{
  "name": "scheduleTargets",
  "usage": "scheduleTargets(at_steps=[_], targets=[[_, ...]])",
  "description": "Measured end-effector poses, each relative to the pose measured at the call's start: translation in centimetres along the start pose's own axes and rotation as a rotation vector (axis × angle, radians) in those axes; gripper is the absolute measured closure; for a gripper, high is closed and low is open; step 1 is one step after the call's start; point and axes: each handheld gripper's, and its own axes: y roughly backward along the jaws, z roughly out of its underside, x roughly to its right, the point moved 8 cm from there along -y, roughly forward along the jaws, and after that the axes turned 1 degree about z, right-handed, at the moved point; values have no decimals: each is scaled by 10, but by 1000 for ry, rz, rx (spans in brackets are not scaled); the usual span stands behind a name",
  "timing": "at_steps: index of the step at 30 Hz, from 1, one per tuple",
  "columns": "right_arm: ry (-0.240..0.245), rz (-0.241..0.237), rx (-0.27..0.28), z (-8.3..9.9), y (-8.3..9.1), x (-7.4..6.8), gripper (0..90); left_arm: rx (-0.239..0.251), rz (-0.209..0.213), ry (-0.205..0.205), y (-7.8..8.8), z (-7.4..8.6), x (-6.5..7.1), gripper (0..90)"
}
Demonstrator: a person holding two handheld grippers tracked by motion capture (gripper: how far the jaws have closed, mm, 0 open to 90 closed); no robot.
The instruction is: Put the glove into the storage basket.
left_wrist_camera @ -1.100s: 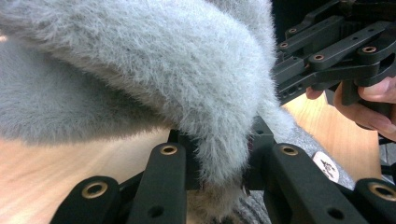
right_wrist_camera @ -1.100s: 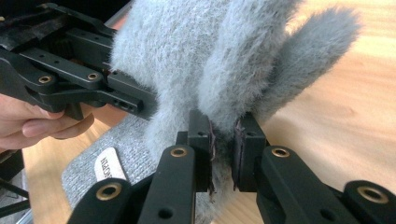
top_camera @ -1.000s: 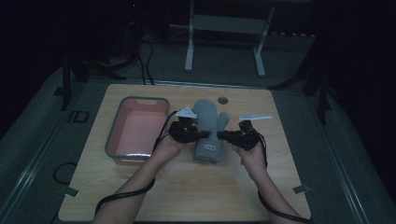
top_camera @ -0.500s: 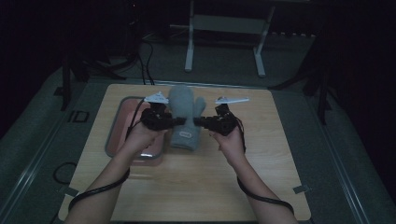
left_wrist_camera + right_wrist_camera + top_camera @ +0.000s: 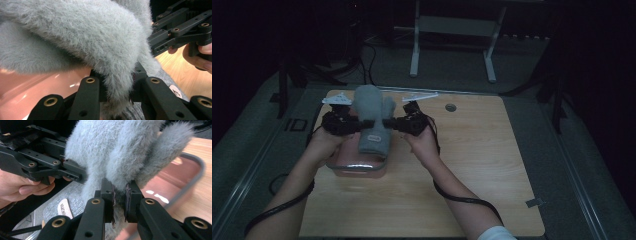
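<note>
Left gripper [image 5: 357, 125] jaws pinch a fold of the grey fuzzy mitten [image 5: 373, 116] at its left edge; in the left gripper view the fleece [image 5: 82, 37] is bunched tight between the two black jaws. Right gripper [image 5: 388, 125] is clamped on the mitten's opposite edge, near the thumb; the right gripper view shows the pads [image 5: 110, 192] squeezed onto a tuft of the grey pile [image 5: 117, 147].

Mitten hangs between the two grippers, fingertip end pointing away from the person, ribbed cuff [image 5: 373, 146] toward them. It sits above the pink tray [image 5: 357, 167], which stands at the left part of the wooden table [image 5: 492, 165]. Tray has a grey rim [image 5: 197, 170], pink floor [image 5: 37, 87] visible under the mitten.

Label: a small pale oval patch on the cuff [image 5: 374, 137]; in the right gripper view it carries dark print [image 5: 64, 210], too small and skewed to read. Left gripper view catches part of the same patch [image 5: 175, 92], also unreadable.

Left hand [image 5: 323, 145] and right hand [image 5: 424, 142] grip the tool bodies, cables trailing back along the forearms. A small round grommet [image 5: 450, 107] sits in the tabletop near the far edge. Dark floor and a white table frame [image 5: 452, 30] lie beyond.
</note>
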Motion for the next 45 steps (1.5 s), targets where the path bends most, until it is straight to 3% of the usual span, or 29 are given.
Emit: scheduleTargets(at_steps=[5, 15, 21, 23, 26, 28, 31, 35, 37, 39, 41, 43, 45], targets=[[-8, 5, -39, 8, -26, 0, 807, -18, -7, 50, -4, 22, -17, 755], [-32, 69, -166, 40, -68, 25, 806, -134, -15, 129, -34, 62, -45, 754], [-19, 149, -236, 52, -87, 35, 797, -233, -55, 145, -50, 76, -57, 753], [-27, 174, -256, 55, -91, 38, 772, -276, -88, 123, -56, 78, -59, 753], [-15, 195, -253, 54, -88, 40, 703, -354, -106, 123, -69, 83, -61, 752], [-5, 201, -246, 53, -84, 41, 697, -419, -146, 119, -77, 88, -63, 751], [-8, 180, -208, 46, -73, 40, 671, -427, -140, 154, -82, 89, -63, 745], [4, 162, -168, 40, -60, 35, 633, -443, -167, 155, -83, 91, -65, 703], [4, 151, -155, 39, -55, 33, 599, -452, -214, 144, -82, 92, -68, 640], [19, 149, -148, 39, -51, 31, 558, -472, -288, 122, -81, 92, -72, 536], [22, 141, -137, 40, -46, 31, 521, -487, -347, 76, -81, 91, -74, 441], [22, 130, -130, 41, -42, 32, 471, -489, -380, 52, -80, 88, -75, 381], [13, 132, -149, 43, -38, 34, 429, -484, -379, 59, -79, 88, -74, 375]])
